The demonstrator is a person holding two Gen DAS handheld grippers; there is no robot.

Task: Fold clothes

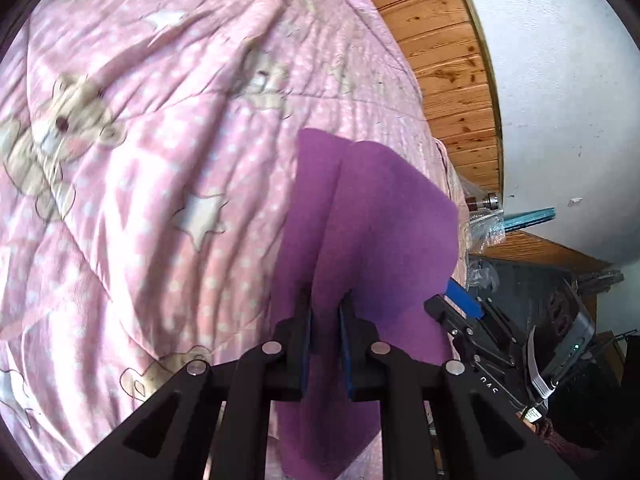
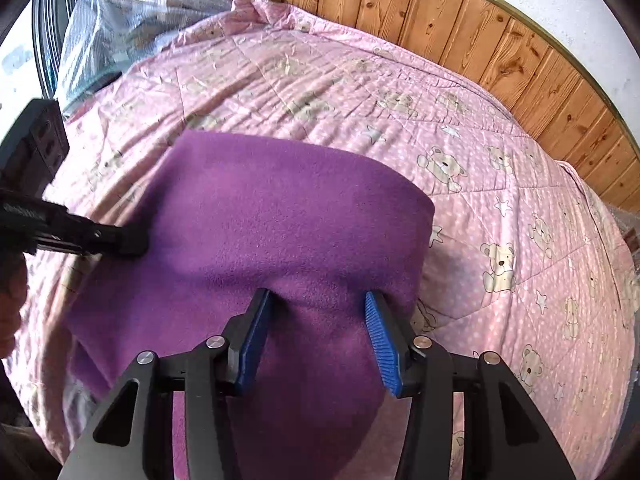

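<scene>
A purple fleece cloth point(image 2: 280, 232) lies draped over a pink quilted bedspread printed with teddy bears and stars point(image 2: 480, 152), toward the near left part of the bed, with a wood-panelled wall point(image 2: 460, 12) running along the far side. The left gripper point(image 1: 325, 312) has its blue-padded jaws pinched together on a raised fold of the cloth, and the fabric stands up between them in a soft ridge. In the right wrist view this same gripper reaches in from the left and meets the cloth's left edge. The right gripper point(image 2: 316, 308) stands with its jaws spread wide apart, just above or resting on the near middle of the cloth, holding nothing.

The fleece looks light, limp and fuzzy. It should bend wherever it is lifted and keep no shape of its own, so a fold will probably only stay neat if two points of one edge are carried together. Its nap ought to give the ribbed pads good friction, so slipping seems unlikely. The likelier trouble is pinching the bedspread beneath along with it. A sensible hold for the right gripper would be the near right corner or edge, matching the left gripper's grip on the opposite side
</scene>
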